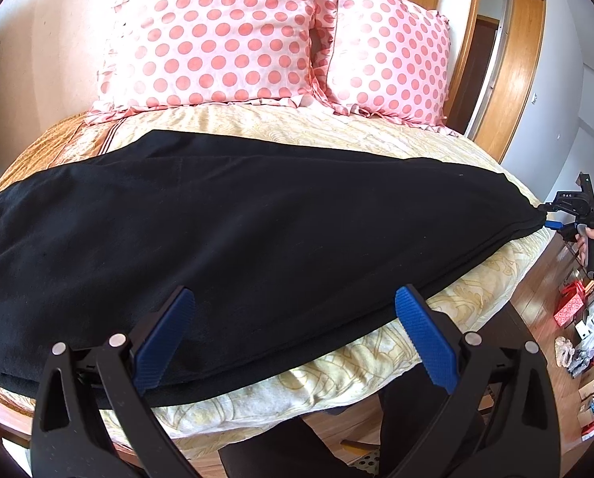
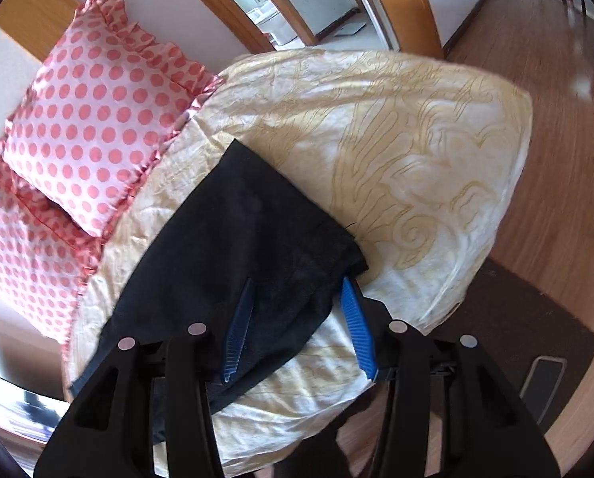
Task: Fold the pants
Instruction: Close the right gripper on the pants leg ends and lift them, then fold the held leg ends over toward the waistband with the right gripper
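Black pants lie folded lengthwise across the bed, waist at the left, leg ends at the right. My left gripper is open and empty above the pants' near edge. My right gripper has the leg ends between its blue pads, with a wide gap between the jaws. It also shows in the left wrist view at the tip of the leg ends, held by a hand.
The bed has a cream and gold patterned cover. Two pink polka-dot pillows lean at its head. Wooden floor and a dark mat lie beyond the bed's end. Small boxes sit on the floor.
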